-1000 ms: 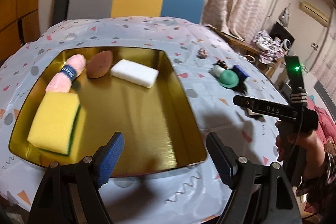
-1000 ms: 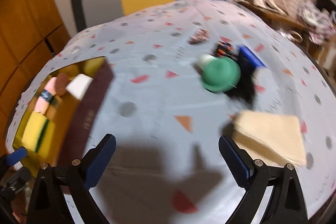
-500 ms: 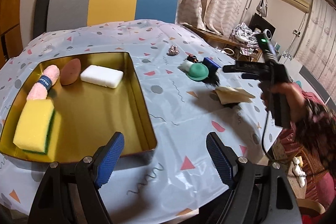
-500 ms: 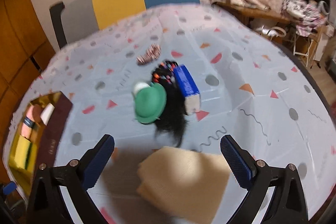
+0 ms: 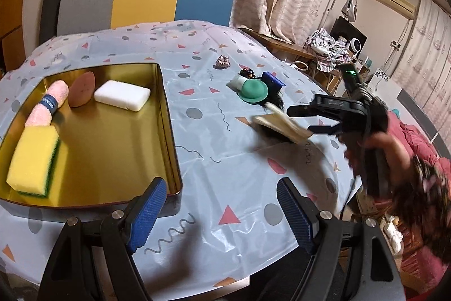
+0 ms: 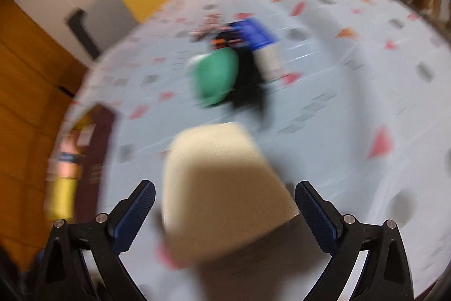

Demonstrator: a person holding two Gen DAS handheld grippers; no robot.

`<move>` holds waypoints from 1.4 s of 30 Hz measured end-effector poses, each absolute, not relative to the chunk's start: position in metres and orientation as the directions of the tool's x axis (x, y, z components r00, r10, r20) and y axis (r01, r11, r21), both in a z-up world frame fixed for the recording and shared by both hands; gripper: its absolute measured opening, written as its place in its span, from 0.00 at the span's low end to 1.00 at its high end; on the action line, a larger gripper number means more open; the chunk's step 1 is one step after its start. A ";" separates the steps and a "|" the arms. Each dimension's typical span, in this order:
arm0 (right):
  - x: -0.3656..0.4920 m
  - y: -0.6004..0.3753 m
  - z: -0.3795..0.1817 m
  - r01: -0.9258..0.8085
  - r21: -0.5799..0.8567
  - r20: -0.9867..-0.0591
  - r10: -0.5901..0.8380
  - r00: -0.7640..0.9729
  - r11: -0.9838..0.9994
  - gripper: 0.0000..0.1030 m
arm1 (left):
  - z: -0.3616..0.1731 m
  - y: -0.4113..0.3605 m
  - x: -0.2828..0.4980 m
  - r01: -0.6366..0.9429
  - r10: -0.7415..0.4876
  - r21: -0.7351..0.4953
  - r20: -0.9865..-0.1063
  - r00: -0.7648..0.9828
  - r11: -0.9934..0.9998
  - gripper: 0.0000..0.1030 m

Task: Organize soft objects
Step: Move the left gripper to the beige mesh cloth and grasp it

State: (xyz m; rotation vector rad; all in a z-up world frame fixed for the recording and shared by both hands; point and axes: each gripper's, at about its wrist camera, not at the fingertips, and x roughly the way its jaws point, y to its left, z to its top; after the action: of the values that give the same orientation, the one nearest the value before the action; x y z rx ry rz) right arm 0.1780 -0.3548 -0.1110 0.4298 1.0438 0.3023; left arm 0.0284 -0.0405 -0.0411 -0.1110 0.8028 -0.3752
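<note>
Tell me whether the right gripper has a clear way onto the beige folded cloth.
Probably yes: the right gripper is open, the beige folded cloth sits between its fingers, and nothing blocks it.

Tray (image 5: 166, 114): glossy gold metal. Tabletop (image 5: 225, 160) cover: shiny plastic. Yellow sponge (image 5: 31, 157): matt, porous. Pink towel (image 5: 48, 105): fuzzy cloth.

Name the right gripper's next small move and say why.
Probably close the right gripper on the folded beige cloth: its open jaws already straddle the cloth, which lies outside the gold metal tray.
</note>
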 end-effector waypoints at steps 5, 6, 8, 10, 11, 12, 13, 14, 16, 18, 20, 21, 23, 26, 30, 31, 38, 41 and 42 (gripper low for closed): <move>0.144 -0.344 -0.103 -0.047 0.536 -0.669 0.458 0.586 0.843 0.98 | -0.036 -0.052 0.033 0.286 -0.359 -0.224 -0.686 0.633 0.932 0.79; 0.140 -0.348 -0.102 -0.028 0.524 -0.660 0.426 0.618 0.851 0.98 | -0.034 -0.055 0.035 0.287 -0.354 -0.216 -0.687 0.635 0.933 0.79; 0.132 -0.361 -0.102 0.042 0.489 -0.655 0.335 0.677 0.871 0.98 | -0.032 -0.065 0.041 0.295 -0.348 -0.200 -0.696 0.628 0.934 0.79; 0.125 -0.376 -0.106 0.128 0.455 -0.662 0.239 0.710 0.881 0.98 | -0.032 -0.078 0.050 0.303 -0.350 -0.198 -0.709 0.612 0.932 0.79; 0.123 -0.381 -0.107 0.154 0.444 -0.666 0.210 0.716 0.883 0.98 | -0.032 -0.087 0.056 0.312 -0.358 -0.202 -0.714 0.602 0.928 0.79; 0.120 -0.387 -0.109 0.184 0.430 -0.670 0.176 0.721 0.884 0.98 | -0.033 -0.094 0.061 0.316 -0.359 -0.202 -0.720 0.594 0.927 0.79; 0.118 -0.393 -0.113 0.231 0.404 -0.682 0.123 0.721 0.885 0.98 | -0.034 -0.107 0.070 0.318 -0.356 -0.198 -0.732 0.581 0.927 0.80; 0.117 -0.398 -0.117 0.264 0.388 -0.690 0.089 0.718 0.883 0.98 | -0.035 -0.116 0.076 0.323 -0.356 -0.196 -0.738 0.573 0.926 0.80; 0.115 -0.410 -0.125 0.314 0.361 -0.710 0.041 0.703 0.878 0.98 | -0.038 -0.137 0.090 0.336 -0.355 -0.189 -0.759 0.546 0.922 0.80; 0.118 -0.423 -0.132 0.351 0.350 -0.729 0.018 0.684 0.869 0.98 | -0.044 -0.157 0.104 0.357 -0.375 -0.208 -0.779 0.502 0.910 0.80; 0.116 -0.429 -0.134 0.348 0.376 -0.711 0.027 0.703 0.859 0.98 | -0.054 -0.175 0.122 0.349 -0.383 -0.234 -0.801 0.459 0.907 0.80; 0.117 -0.429 -0.134 0.343 0.369 -0.713 0.026 0.700 0.864 0.98 | -0.059 -0.180 0.128 0.345 -0.385 -0.242 -0.808 0.446 0.907 0.80; 0.117 -0.428 -0.135 0.335 0.352 -0.719 0.024 0.694 0.874 0.99 | -0.070 -0.188 0.144 0.307 -0.391 -0.279 -0.825 0.408 0.910 0.80; 0.117 -0.425 -0.137 0.320 0.341 -0.714 0.022 0.700 0.884 1.00 | -0.078 -0.185 0.161 0.237 -0.461 -0.397 -0.802 0.379 0.887 0.80; 0.114 -0.424 -0.138 0.314 0.336 -0.708 0.019 0.706 0.888 1.00 | -0.091 -0.179 0.178 0.133 -0.525 -0.513 -0.777 0.348 0.848 0.79; 0.113 -0.424 -0.138 0.314 0.337 -0.707 0.019 0.707 0.887 1.00 | -0.094 -0.179 0.182 0.109 -0.537 -0.535 -0.772 0.340 0.838 0.78; 0.112 -0.424 -0.139 0.310 0.338 -0.703 0.020 0.711 0.889 1.00 | -0.111 -0.177 0.191 0.037 -0.581 -0.601 -0.753 0.310 0.799 0.48; 0.113 -0.421 -0.139 0.306 0.319 -0.707 0.010 0.707 0.897 1.00 | -0.112 -0.180 0.191 0.062 -0.636 -0.649 -0.716 0.287 0.758 0.14; 0.113 -0.420 -0.139 0.305 0.313 -0.707 0.007 0.707 0.900 1.00 | -0.110 -0.181 0.190 0.073 -0.644 -0.654 -0.710 0.284 0.753 0.13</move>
State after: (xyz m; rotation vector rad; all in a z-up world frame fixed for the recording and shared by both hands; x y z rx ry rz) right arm 0.1128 -0.4203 -0.1393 0.4308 0.7732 -0.1712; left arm 0.1903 -0.1814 -0.1104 -0.5663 1.1971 -0.5155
